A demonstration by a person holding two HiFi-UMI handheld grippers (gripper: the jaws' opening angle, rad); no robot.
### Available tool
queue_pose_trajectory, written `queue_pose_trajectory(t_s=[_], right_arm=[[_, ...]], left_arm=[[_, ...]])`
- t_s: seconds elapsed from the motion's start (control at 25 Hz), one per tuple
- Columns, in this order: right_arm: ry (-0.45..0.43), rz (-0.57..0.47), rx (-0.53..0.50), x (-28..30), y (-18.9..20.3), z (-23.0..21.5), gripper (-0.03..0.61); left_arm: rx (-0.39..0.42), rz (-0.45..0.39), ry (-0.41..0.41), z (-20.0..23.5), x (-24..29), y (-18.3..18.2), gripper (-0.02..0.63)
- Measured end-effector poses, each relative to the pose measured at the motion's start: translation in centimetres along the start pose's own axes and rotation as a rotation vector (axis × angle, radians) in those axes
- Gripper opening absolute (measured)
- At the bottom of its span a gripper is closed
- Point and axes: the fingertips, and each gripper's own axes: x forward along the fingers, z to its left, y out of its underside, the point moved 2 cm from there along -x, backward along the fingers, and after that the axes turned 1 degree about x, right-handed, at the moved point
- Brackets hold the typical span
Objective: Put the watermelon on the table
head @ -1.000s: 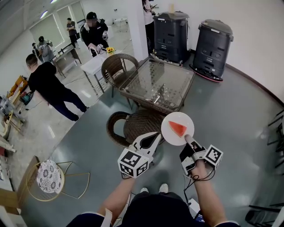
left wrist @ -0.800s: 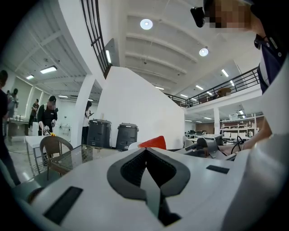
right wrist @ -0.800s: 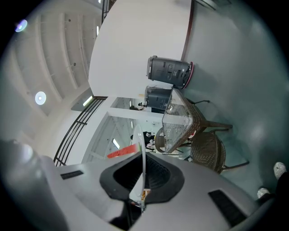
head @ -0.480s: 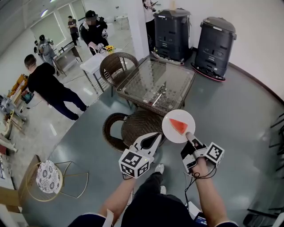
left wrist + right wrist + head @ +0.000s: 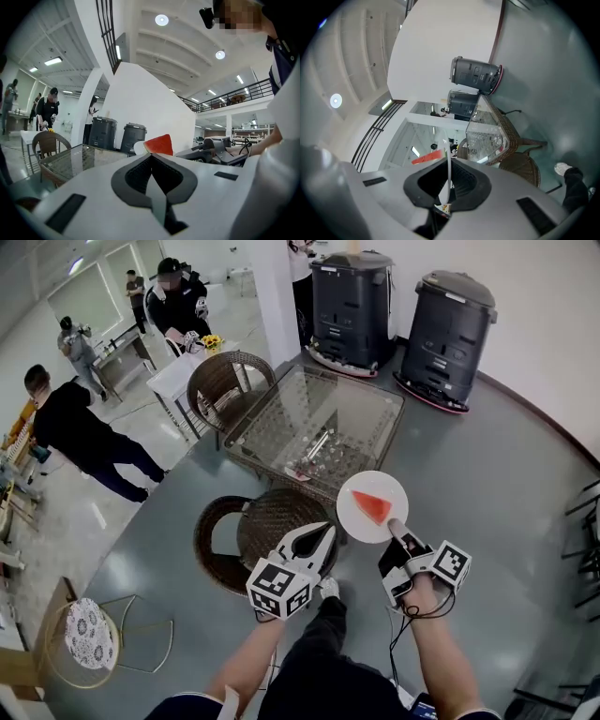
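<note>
A red watermelon slice [image 5: 374, 508] lies on a round white plate [image 5: 361, 486]. My right gripper [image 5: 395, 525] is shut on the plate's near rim and holds it level in the air, just off the near corner of the glass table [image 5: 394, 401]. In the right gripper view the plate [image 5: 448, 165] stands edge-on between the jaws of the gripper [image 5: 447, 161], the slice [image 5: 425, 157] to its left. My left gripper [image 5: 325, 532] is shut and holds nothing, left of the plate and above a wicker chair [image 5: 246, 531]. From it the slice [image 5: 159, 144] shows just ahead.
A second wicker chair [image 5: 218, 381] stands at the table's far side. Two black bins [image 5: 352, 296] [image 5: 448, 324] are against the back wall. Several people stand at the left by a white table [image 5: 178, 374]. A patterned stool [image 5: 89, 634] is at lower left.
Both grippers and the plate with the slice have come forward to the glass table's near corner. The near wicker chair now lies under the left gripper. The grip on the plate is unchanged.
</note>
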Motion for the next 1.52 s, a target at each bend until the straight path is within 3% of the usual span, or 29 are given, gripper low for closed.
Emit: queue_pose_trajectory(t_s=[0.44, 0.92, 1.52], right_arm=[[0.029, 0.060, 0.000, 12.8, -6.7, -0.3, 0.011], [0.025, 0.141, -0.045, 23.8, -10.3, 0.7, 0.011], [0.044, 0.485, -0.061, 34.7, -11.4, -3.6, 0.011]], left_arm=[[-0.054, 0.023, -0.049, 9.7, 8.7, -1.9, 0.005], [-0.081, 0.013, -0.153, 17.8, 13.0, -3.0, 0.005], [-0.116, 0.000, -0.454, 21.3, 17.2, -1.9, 0.005]])
